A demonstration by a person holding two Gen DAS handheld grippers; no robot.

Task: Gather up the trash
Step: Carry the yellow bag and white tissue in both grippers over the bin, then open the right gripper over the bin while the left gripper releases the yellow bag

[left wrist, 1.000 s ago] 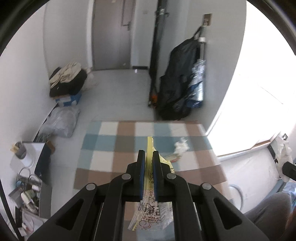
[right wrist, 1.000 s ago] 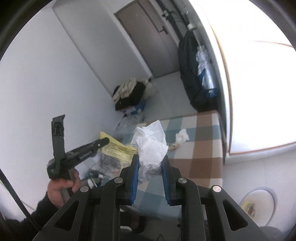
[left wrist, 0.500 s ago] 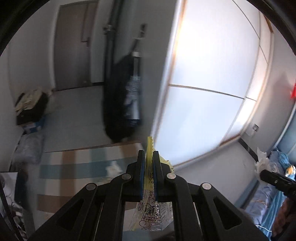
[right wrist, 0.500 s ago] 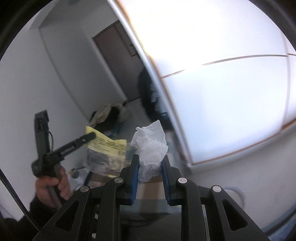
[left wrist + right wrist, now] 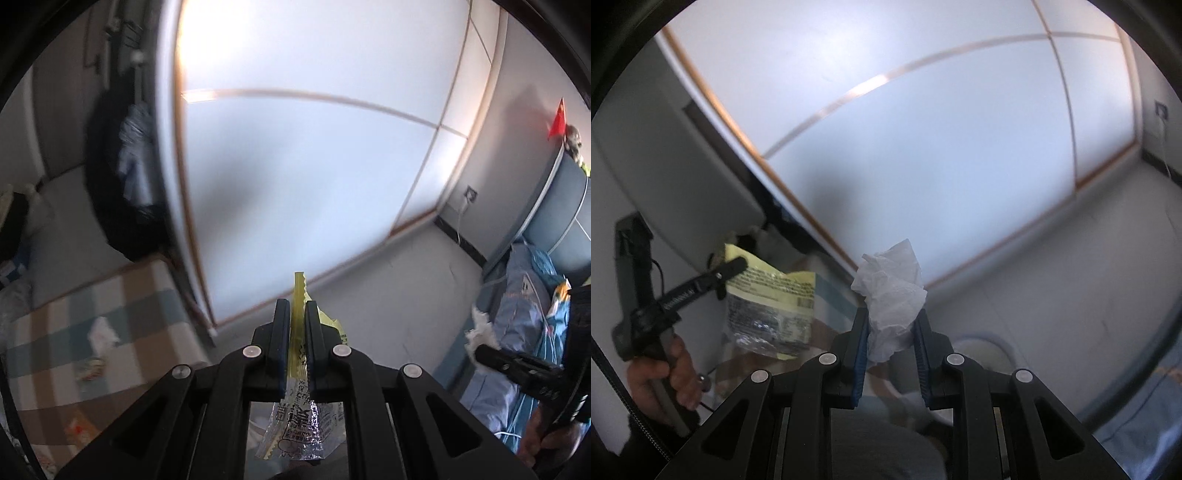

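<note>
Left gripper (image 5: pixel 296 314): jaws clamped on a yellow and clear snack wrapper (image 5: pixel 295 417). Its serrated yellow edge sticks up past the fingertips; the clear printed part hangs below the jaws, crumpled. In the right wrist view the same wrapper (image 5: pixel 772 306) hangs flat from the gripper tip, with the person's left hand (image 5: pixel 665 373) around the handle.

Right gripper (image 5: pixel 891 317): jaws closed on a crumpled white tissue (image 5: pixel 892 295). The wad bulges above the blue pads (image 5: pixel 860 354) and fills the gap between them. In the left wrist view this gripper shows at the right edge, a bit of white tissue (image 5: pixel 476 332) at its tip.

Below the right gripper, partly hidden by its frame: a round white rim, possibly a bin (image 5: pixel 982 341). Cannot tell what it holds.

Floor, left wrist view: a checked rug (image 5: pixel 122 314) in tan, teal and white lies at left. On it, a second white tissue (image 5: pixel 101 332) and, nearer, a small wrapper (image 5: pixel 88 369), apart from each other. Both are blurred.

Further back: a large white sliding panel (image 5: pixel 314 166) with thin wooden trim fills the middle of both views. A dark bag (image 5: pixel 118 177) hangs left of it. At right, a bed with blue bedding (image 5: pixel 524 295) and a grey headboard (image 5: pixel 557 206).
</note>
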